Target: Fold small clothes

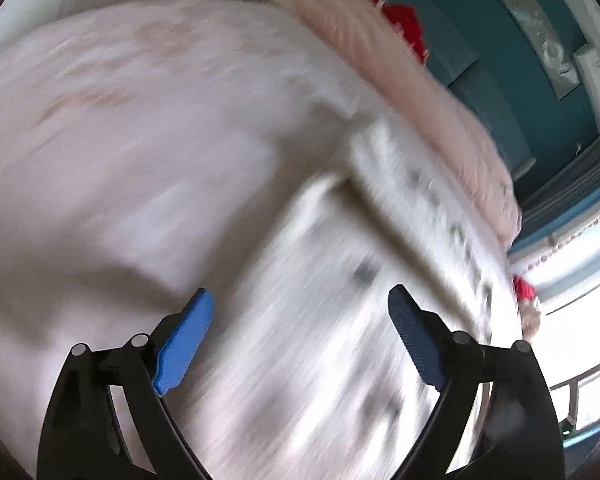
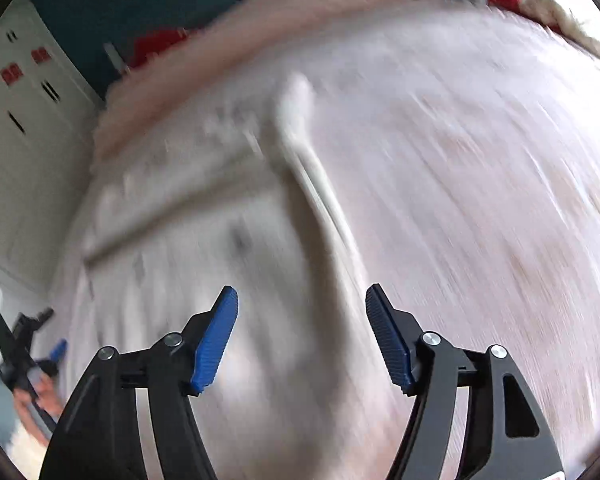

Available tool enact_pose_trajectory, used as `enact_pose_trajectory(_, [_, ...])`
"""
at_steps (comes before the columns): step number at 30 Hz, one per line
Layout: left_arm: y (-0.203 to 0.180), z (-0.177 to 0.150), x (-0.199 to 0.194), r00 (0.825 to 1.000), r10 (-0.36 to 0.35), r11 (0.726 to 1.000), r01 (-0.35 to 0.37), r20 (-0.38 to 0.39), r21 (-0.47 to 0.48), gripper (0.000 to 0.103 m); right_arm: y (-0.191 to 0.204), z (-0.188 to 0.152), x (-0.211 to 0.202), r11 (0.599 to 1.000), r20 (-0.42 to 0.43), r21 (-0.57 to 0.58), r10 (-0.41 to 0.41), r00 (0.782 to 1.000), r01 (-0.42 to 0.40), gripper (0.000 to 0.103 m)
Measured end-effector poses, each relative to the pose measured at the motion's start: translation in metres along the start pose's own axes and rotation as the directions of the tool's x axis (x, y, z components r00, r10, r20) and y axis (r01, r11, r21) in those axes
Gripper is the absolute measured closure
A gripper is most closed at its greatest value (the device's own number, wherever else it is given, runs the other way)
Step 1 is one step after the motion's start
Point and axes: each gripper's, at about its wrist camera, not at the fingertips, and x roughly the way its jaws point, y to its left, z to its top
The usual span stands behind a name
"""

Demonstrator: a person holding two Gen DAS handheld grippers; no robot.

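A teal wall (image 1: pixel 496 52) backs the pale pink bed cover (image 1: pixel 140 140), white wardrobe doors (image 2: pixel 24 128) with red paper cutouts (image 2: pixel 11 74) stand aside, and bright daylight pours through the window (image 1: pixel 580 312).

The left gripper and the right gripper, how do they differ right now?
The left gripper has its blue pads spread wider than the right gripper. The left gripper hangs over the white patterned garment; the right gripper hangs near the garment's raised folded edge, partly over the pale pink bed cover. Both are open, hold nothing, and have black arms.
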Motion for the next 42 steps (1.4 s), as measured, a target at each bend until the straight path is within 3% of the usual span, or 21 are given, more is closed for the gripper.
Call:
enact_pose_trajectory(2, [0.026, -0.027, -0.026, 0.999, 0.014, 1.0, -0.015, -0.03, -0.019, 0.017, -0.015, -0.043, -0.021, 1.0, -0.016, 0.02, -0.001, 1.0, 0.001, 0.037])
enact_pose_trajectory(6, [0.032, -0.065, -0.065, 0.998, 0.061, 0.997, -0.062, 0.029, 0.052, 0.016, -0.027, -0.098, -0.033, 0.998, -0.058, 0.057, 0.008, 0.998, -0.005, 0.035])
enact_pose_trajectory(9, [0.025, -0.08, -0.059, 0.999, 0.05, 0.997, -0.05, -0.009, 0.054, 0.011, -0.016, -0.106, -0.03, 0.999, -0.041, 0.046, 0.03, 0.999, -0.028, 0.025])
enact_pose_trajectory(19, [0.0, -0.093, -0.044, 0.995, 0.098, 0.995, -0.098, 0.0, 0.02, 0.005, -0.008, -0.104, -0.02, 0.971, -0.009, 0.153, 0.185, 0.983, -0.182, 0.025])
enact_pose_trajectory(21, [-0.005, -0.094, -0.042, 0.993, 0.117, 0.992, -0.117, 0.009, 0.052, 0.007, -0.007, -0.099, -0.015, 0.964, -0.007, 0.171, 0.206, 0.979, -0.202, 0.047])
enact_pose_trajectory(22, [-0.008, -0.094, -0.041, 0.993, 0.117, 0.991, -0.117, 0.004, 0.069, 0.012, -0.006, -0.096, -0.012, 0.962, -0.016, 0.172, 0.219, 0.976, -0.213, 0.087])
enact_pose_trajectory(23, [-0.01, -0.094, -0.041, 0.994, 0.107, 0.99, -0.107, -0.003, 0.087, 0.036, -0.005, -0.094, -0.005, 0.959, -0.051, 0.18, 0.232, 0.971, -0.22, 0.094])
enact_pose_trajectory(24, [-0.011, -0.093, -0.04, 0.997, 0.079, 0.992, -0.076, -0.023, 0.097, 0.063, -0.005, -0.09, -0.003, 0.958, -0.055, 0.184, 0.232, 0.971, -0.218, 0.094])
enact_pose_trajectory(26, [-0.008, -0.09, -0.038, 0.996, 0.02, 0.998, -0.015, -0.092, 0.059, 0.069, -0.003, -0.09, -0.005, 0.963, -0.043, 0.167, 0.223, 0.974, -0.213, 0.094])
enact_pose_trajectory(28, [-0.004, -0.089, -0.044, 0.996, 0.03, 0.999, -0.027, -0.078, 0.044, 0.066, -0.002, -0.091, -0.006, 0.966, -0.046, 0.156, 0.215, 0.976, -0.205, 0.088])
enact_pose_trajectory(30, [0.0, -0.09, -0.053, 0.997, 0.048, 0.998, -0.046, -0.052, 0.031, 0.046, -0.005, -0.096, -0.006, 0.965, -0.066, 0.161, 0.218, 0.974, -0.205, 0.084])
enact_pose_trajectory(32, [0.009, -0.091, -0.063, 0.998, 0.061, 0.998, -0.061, -0.034, -0.007, 0.03, -0.01, -0.103, -0.008, 0.956, -0.071, 0.175, 0.249, 0.966, -0.234, 0.071])
enact_pose_trajectory(35, [0.022, -0.093, -0.075, 0.997, 0.082, 0.995, -0.082, 0.004, -0.054, 0.016, -0.012, -0.109, -0.01, 0.942, -0.053, 0.183, 0.295, 0.954, -0.281, 0.056])
enact_pose_trajectory(38, [0.036, -0.092, -0.083, 0.995, 0.092, 0.99, -0.086, 0.049, -0.108, 0.014, -0.007, -0.108, -0.008, 0.939, -0.046, 0.185, 0.302, 0.952, -0.289, 0.045])
enact_pose_trajectory(42, [0.038, -0.09, -0.074, 0.995, 0.091, 0.99, -0.085, 0.044, -0.113, 0.008, 0.003, -0.102, -0.003, 0.947, -0.052, 0.173, 0.284, 0.958, -0.271, 0.04])
